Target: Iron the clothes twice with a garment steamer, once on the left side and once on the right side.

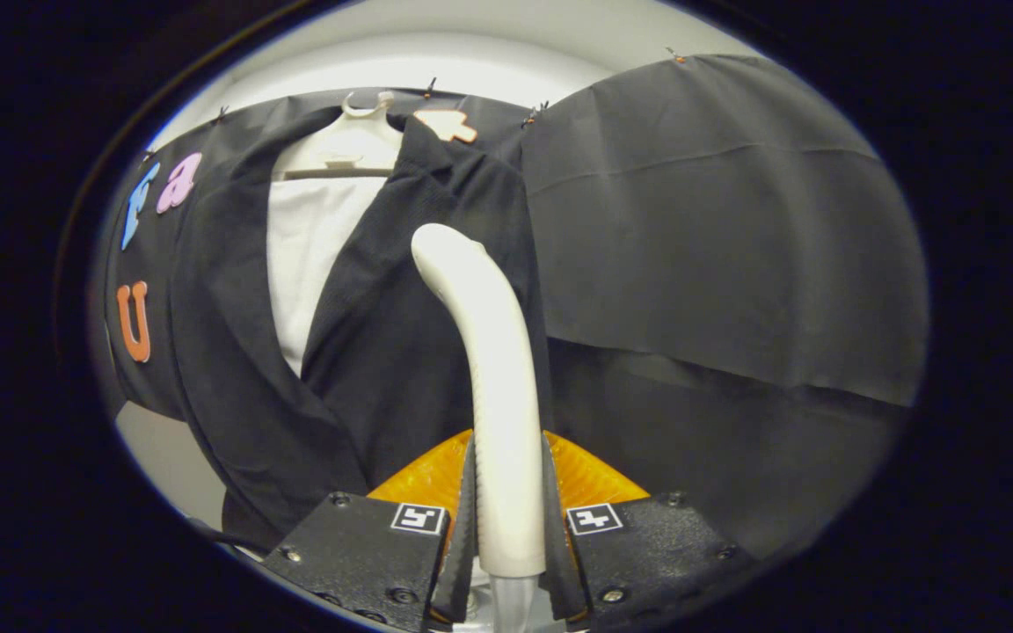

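Observation:
My gripper (508,492) is shut on the white handle of the garment steamer (489,352), both fingers pressing its lower part. The handle rises from between the fingers and curves toward the clothes, with its head resting against or very near the right front panel of a black jacket (401,334). The jacket hangs open on a white hanger (348,145) over a white shirt (309,246). Its left panel (225,352) hangs to the left of the steamer. The steamer's face is hidden from me.
Black cloth wall (717,229) stands behind and to the right of the jacket. A pale wall strip (471,61) shows above it. A patch of light surface (163,457) lies below the jacket's left panel.

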Demonstrator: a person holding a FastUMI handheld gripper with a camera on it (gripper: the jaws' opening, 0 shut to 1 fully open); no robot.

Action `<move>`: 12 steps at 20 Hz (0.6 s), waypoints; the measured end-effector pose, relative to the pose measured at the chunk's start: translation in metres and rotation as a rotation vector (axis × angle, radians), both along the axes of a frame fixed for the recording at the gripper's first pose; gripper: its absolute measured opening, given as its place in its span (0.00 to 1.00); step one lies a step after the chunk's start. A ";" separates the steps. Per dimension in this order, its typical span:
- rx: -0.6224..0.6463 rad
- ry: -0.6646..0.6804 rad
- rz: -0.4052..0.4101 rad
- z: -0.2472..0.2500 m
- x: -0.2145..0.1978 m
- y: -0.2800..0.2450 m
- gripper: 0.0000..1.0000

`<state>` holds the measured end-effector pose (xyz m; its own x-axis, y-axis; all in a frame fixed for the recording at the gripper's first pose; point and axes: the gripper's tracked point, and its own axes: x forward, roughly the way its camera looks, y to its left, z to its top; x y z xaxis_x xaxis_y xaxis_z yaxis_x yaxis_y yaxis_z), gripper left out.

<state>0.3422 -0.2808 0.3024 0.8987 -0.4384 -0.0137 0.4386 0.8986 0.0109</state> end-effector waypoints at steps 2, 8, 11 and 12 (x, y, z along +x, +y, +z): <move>-0.015 0.022 0.001 -0.006 0.002 0.001 0.37; -0.032 0.068 0.025 -0.023 0.017 0.004 0.37; -0.035 0.097 0.026 -0.021 0.018 0.001 0.37; -0.038 0.106 0.028 -0.021 0.020 0.002 0.37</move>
